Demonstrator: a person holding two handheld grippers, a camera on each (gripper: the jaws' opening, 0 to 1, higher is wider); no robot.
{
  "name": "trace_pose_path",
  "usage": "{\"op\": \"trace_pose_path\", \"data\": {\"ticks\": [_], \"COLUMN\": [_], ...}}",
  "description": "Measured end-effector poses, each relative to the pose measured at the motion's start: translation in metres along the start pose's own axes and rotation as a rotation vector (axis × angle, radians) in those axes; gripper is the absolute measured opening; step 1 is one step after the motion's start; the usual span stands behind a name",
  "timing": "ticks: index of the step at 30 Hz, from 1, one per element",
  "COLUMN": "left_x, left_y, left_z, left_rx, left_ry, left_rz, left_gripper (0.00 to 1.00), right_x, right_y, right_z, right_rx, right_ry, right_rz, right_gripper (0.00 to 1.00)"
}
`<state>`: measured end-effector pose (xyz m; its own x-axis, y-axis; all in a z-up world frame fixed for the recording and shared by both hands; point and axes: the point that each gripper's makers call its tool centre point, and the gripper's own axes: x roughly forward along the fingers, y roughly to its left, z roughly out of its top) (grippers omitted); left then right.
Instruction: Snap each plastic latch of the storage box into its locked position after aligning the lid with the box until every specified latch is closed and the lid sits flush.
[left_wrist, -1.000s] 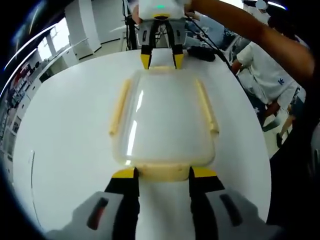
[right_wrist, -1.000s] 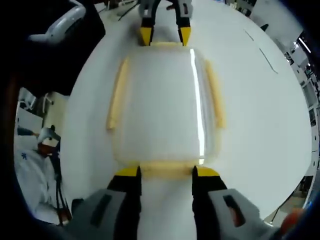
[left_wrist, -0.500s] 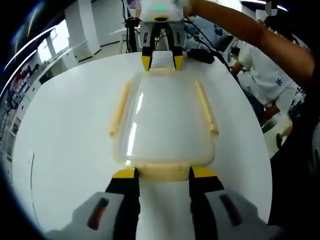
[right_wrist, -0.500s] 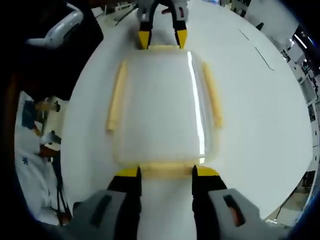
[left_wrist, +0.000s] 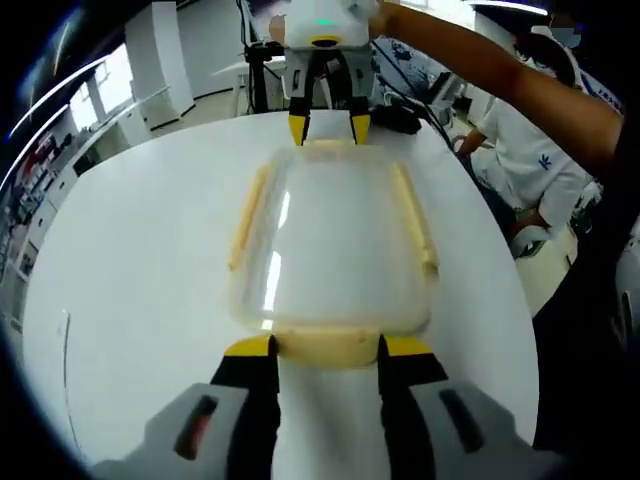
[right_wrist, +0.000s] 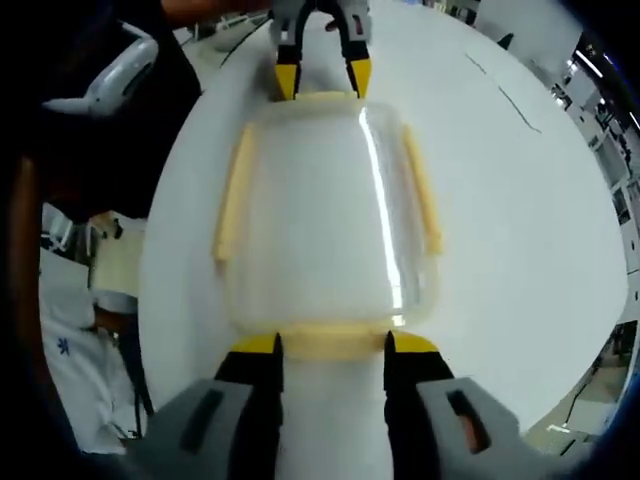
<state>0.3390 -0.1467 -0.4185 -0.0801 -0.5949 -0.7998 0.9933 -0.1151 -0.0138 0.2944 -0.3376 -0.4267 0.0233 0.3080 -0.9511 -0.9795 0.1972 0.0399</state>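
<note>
Left hand-held gripper (left_wrist: 325, 347) jaws apart at near yellow end latch (left_wrist: 325, 343), translucent storage box (left_wrist: 330, 240) with clear lid on white round counter (left_wrist: 130, 270), pale yellow side latches, right hand-held gripper (left_wrist: 329, 126) jaws apart at far end.

The storage box (left_wrist: 335, 240) sits mid-table (left_wrist: 130, 260) — left gripper (left_wrist: 328, 350) at its 6 o'clock end, right gripper (left_wrist: 330, 128) at 12 — latches (left_wrist: 246, 218) along both sides.

Bright overhead light, lid (left_wrist: 330, 245) glare, fisheye warping
</note>
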Motion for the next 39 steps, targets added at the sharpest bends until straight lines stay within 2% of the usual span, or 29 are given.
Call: {"op": "trace_pose_path", "data": {"ticks": [11,12,18,23,28,32,34,39], "left_x": [-0.011,-0.017,-0.029,-0.035,-0.054,-0.06,-0.067,-0.08], "left_y": [0.0,-0.003,-0.004,-0.007,-0.006,-0.005,-0.006,-0.006], "left_z": [0.006,0.008,0.012,0.012,0.02,0.021,0.023,0.031], "left_rx": [0.017,0.024,0.042,0.053,0.078,0.078,0.082,0.09], "left_ry": [0.006,0.002,-0.007,-0.001,-0.021,-0.024,-0.028,-0.041], "left_rz": [0.002,-0.003,-0.007,-0.025,-0.016,-0.016,-0.018,-0.014], "left_gripper": [0.34,0.34,0.34,0.34,0.34,0.34,0.34,0.34], "right_x": [-0.013,-0.018,-0.035,-0.039,-0.048,-0.053,-0.063,-0.074], "right_y": [-0.003,0.001,0.005,0.011,0.013,0.014,0.017,0.018], "right_z": [0.005,0.011,0.019,0.026,0.035,0.039,0.047,0.051], "right_rx": [-0.001,0.002,0.022,0.035,0.039,0.038,0.049,0.055], "right_ry": [-0.003,-0.012,-0.008,-0.032,-0.044,-0.047,-0.057,-0.071], "right_rz": [-0.014,-0.015,-0.02,-0.009,-0.038,-0.047,-0.05,-0.057], "right_gripper": [0.35,0.35,0.35,0.35,0.35,0.35,0.35,0.35]}}
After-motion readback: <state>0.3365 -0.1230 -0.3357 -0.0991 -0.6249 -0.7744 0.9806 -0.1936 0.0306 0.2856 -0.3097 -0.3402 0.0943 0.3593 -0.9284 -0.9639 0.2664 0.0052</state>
